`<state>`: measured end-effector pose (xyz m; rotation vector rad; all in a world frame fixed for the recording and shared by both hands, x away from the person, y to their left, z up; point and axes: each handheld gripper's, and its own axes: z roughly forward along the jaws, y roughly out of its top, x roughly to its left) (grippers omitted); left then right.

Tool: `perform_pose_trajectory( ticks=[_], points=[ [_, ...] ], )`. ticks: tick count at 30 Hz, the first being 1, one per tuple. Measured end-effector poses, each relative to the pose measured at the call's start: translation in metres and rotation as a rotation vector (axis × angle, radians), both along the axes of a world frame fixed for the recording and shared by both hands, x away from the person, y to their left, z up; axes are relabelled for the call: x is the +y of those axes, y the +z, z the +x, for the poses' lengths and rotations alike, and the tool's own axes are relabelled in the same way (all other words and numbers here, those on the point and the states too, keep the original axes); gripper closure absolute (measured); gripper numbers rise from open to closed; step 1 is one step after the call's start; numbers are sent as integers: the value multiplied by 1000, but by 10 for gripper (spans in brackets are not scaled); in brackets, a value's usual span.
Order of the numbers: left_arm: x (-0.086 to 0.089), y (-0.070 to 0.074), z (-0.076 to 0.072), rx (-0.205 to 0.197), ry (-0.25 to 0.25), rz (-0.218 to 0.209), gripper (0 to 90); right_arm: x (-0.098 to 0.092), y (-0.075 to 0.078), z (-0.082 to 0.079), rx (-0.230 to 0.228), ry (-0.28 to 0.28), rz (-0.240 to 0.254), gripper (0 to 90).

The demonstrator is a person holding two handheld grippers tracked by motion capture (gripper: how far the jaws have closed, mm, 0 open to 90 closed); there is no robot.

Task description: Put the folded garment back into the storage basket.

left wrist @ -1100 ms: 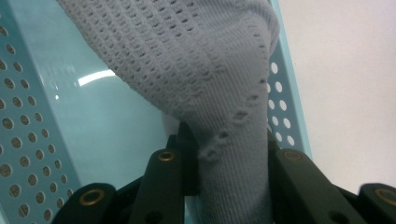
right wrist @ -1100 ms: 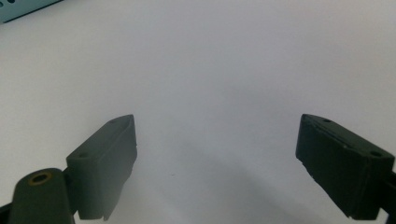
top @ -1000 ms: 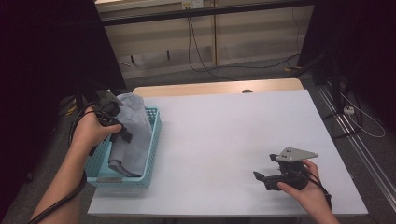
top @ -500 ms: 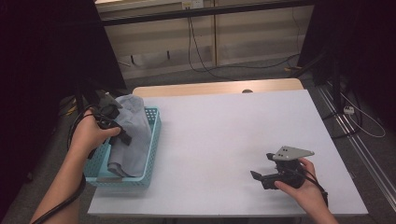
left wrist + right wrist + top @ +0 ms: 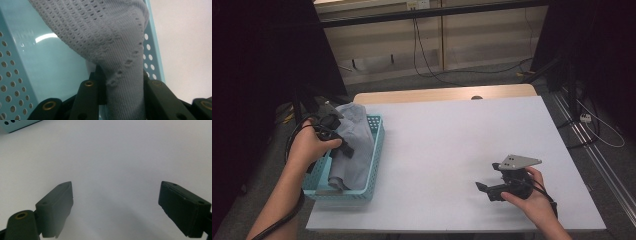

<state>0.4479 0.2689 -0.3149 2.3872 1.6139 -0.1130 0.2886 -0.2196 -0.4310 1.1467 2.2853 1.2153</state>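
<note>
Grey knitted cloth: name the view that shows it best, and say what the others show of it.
The high view: the grey knitted cloth is seen whole, draped in the blue basket and clamped by the left gripper. The left gripper view gives a close-up of the knit between the jaws. The right gripper view faces the white table.

The high view was taken from above the person's side, looking forward and down across the whole white table, with the floor and cables beyond it. The left gripper view was set very close, looking along its own jaws at the grey knitted cloth inside the turquoise basket, with a strip of table beside it. The right gripper view was held low over the bare tabletop, facing across it toward the basket's corner. Basket and tabletop were shared by all three views.
</note>
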Motion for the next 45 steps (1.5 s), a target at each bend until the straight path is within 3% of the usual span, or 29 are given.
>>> perform_pose_trajectory(
  ticks=[12,33,40,45],
  points=[
    [-3,-9,1,11,10,3,728,5,0,3,1,16,1,126],
    [10,-18,0,5,27,-15,715,5,0,2,1,13,0,126],
    [17,-18,0,0,49,-21,615,3,0,1,3,9,2,126],
    [27,-15,0,-36,82,-14,546,3,0,1,2,9,0,125]
  ],
)
